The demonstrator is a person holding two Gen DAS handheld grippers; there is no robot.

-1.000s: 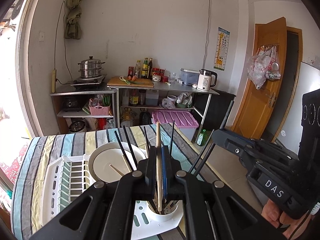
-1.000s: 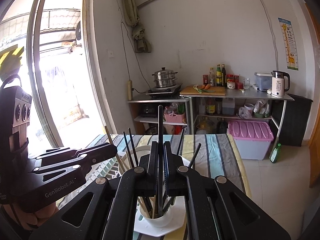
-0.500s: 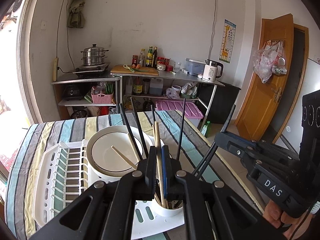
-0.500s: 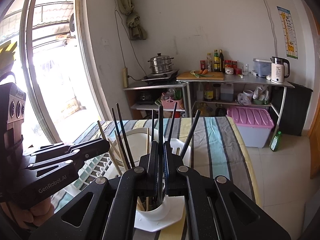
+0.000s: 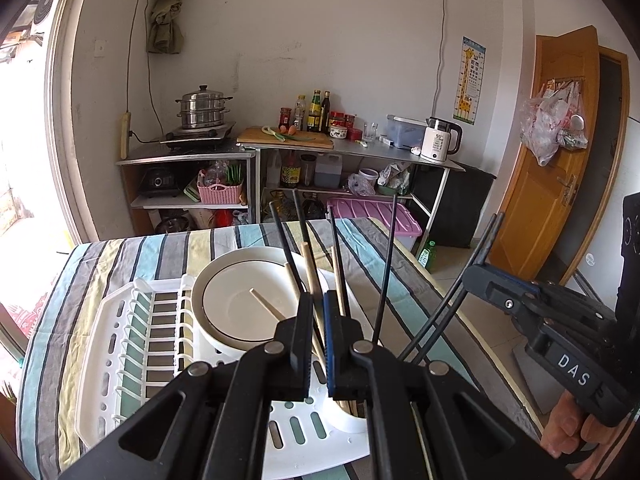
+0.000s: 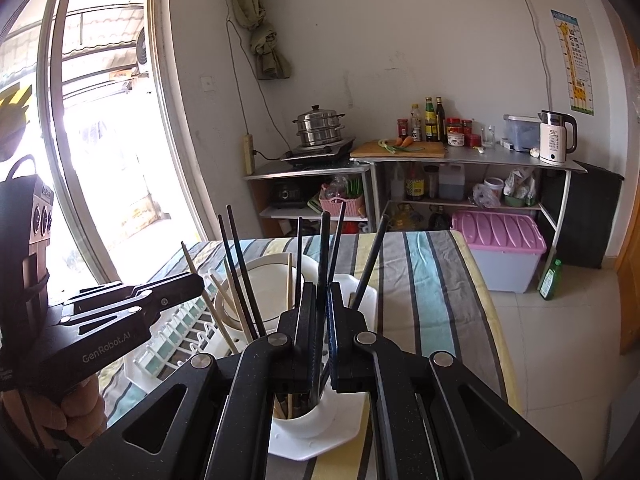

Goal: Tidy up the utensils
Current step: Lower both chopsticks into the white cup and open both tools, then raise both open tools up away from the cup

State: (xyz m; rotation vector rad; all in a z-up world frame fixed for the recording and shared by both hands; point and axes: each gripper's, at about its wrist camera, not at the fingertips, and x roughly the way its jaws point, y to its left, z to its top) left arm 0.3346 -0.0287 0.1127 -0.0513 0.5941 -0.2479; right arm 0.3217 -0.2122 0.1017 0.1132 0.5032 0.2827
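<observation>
Left gripper (image 5: 318, 308) pinches a smooth wooden chopstick (image 5: 310, 268) mid-frame. Right gripper (image 6: 320, 300) pinches a thin black chopstick (image 6: 324, 240). Both sticks dip into the round white cup (image 6: 304, 420), bottom center.

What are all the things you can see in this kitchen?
Wooden chopstick: one, tan, pinched in the left gripper.
Black chopstick: one, pinched in the right gripper.
Holder cup: one, white, on the rack's corner, holding black and wooden chopsticks.
Plates: white, dark-rimmed, in the rack.
Dish rack: one, white, on the table.
Tablecloth: striped.
Steamer pot: silver, on the stove.
Kettle: white, on the counter.
Storage box: pink lid, on the floor.
Left gripper: black, shut.
Right gripper: black, shut.
</observation>
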